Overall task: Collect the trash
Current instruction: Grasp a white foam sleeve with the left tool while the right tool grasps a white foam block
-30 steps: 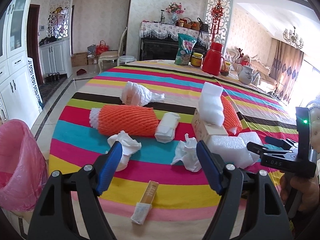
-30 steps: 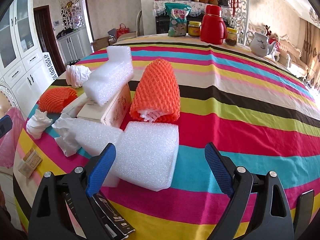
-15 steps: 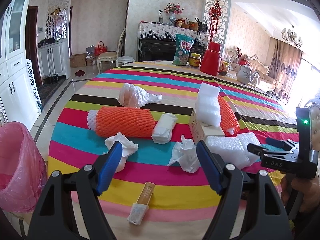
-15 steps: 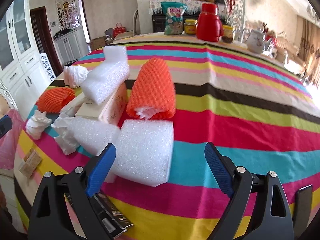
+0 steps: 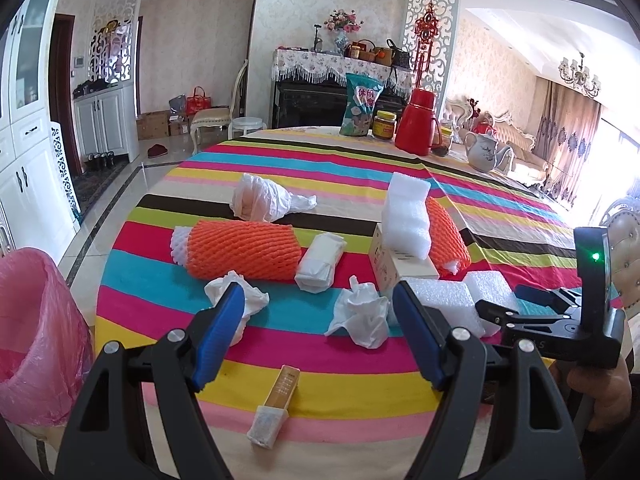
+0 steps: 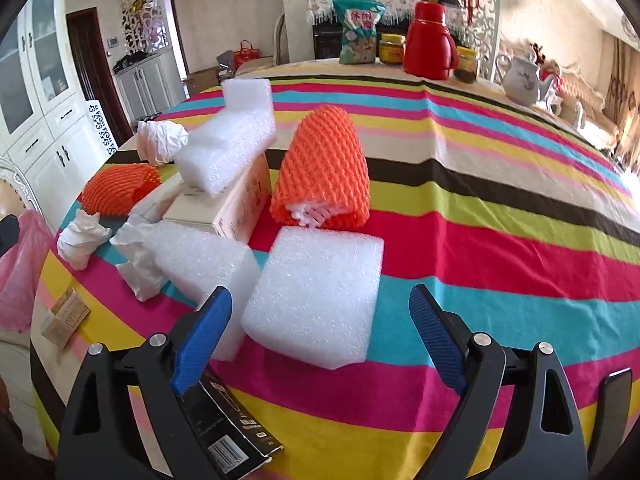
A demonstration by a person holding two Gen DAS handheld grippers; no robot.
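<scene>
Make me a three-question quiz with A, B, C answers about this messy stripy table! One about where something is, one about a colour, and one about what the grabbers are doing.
1. Where is the white foam strip?
A. on top of the cardboard box
B. inside the pink bin bag
C. under the table

2. What colour is the thermos at the far side of the table?
A. green
B. red
C. black

3. What are the left gripper and the right gripper doing?
A. both squeezing tissue
B. one holding a teapot
C. both open, holding nothing

Answers:
1 A, the strip leans across the box top.
2 B, its body and lid are red.
3 C, each pair of blue pads stands wide apart and touches nothing.
</scene>
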